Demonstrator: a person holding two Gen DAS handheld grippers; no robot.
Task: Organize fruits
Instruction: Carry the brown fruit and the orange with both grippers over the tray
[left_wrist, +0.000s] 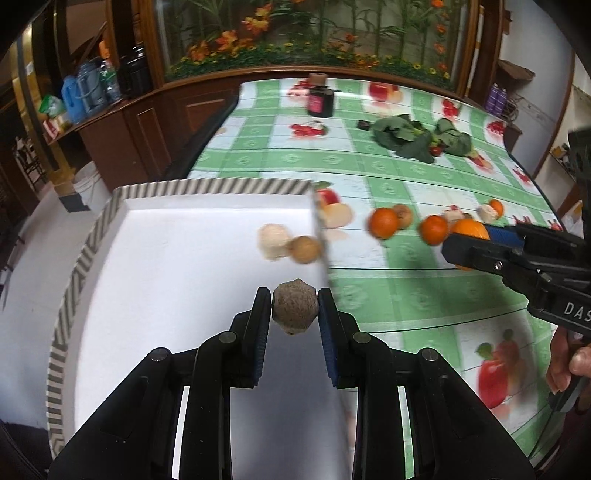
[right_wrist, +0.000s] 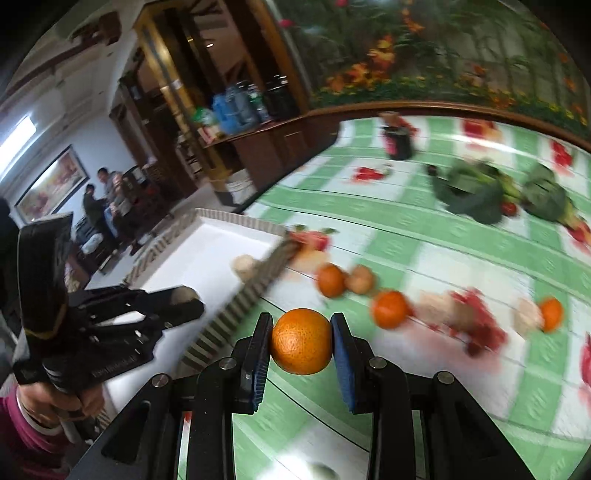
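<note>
- Fruit is split between both grippers, a tray and the tablecloth: a rough brown fruit (left_wrist: 294, 312) sits clamped between the pads of the left gripper (left_wrist: 294, 314), held over the near right corner of the white tray (left_wrist: 166, 266).
- An orange (right_wrist: 302, 341) is pinched between the two pads of the right gripper (right_wrist: 302, 343), above the green checked tablecloth (right_wrist: 424, 236) just right of the tray's striped rim.
- Inside the tray, near its right wall, lie two fruits touching each other: a pale fruit (left_wrist: 273, 240) and a tan fruit (left_wrist: 304, 249).
- On the cloth right of the tray, a loose row runs rightward: a second orange (left_wrist: 384, 222) touching a brown fruit (left_wrist: 403, 215), then a third orange (left_wrist: 434, 229), and farther right a small orange (left_wrist: 496, 208) beside a pale lump; motion blur hides what that lump is.
- Farther back on the table lie dark leafy greens (left_wrist: 406, 136), and beyond them to the left stands a dark bottle (left_wrist: 320, 96) with a brown cap.
- A hand (left_wrist: 567, 363) grips the right gripper's handle at the near right edge of the left wrist view.
</note>
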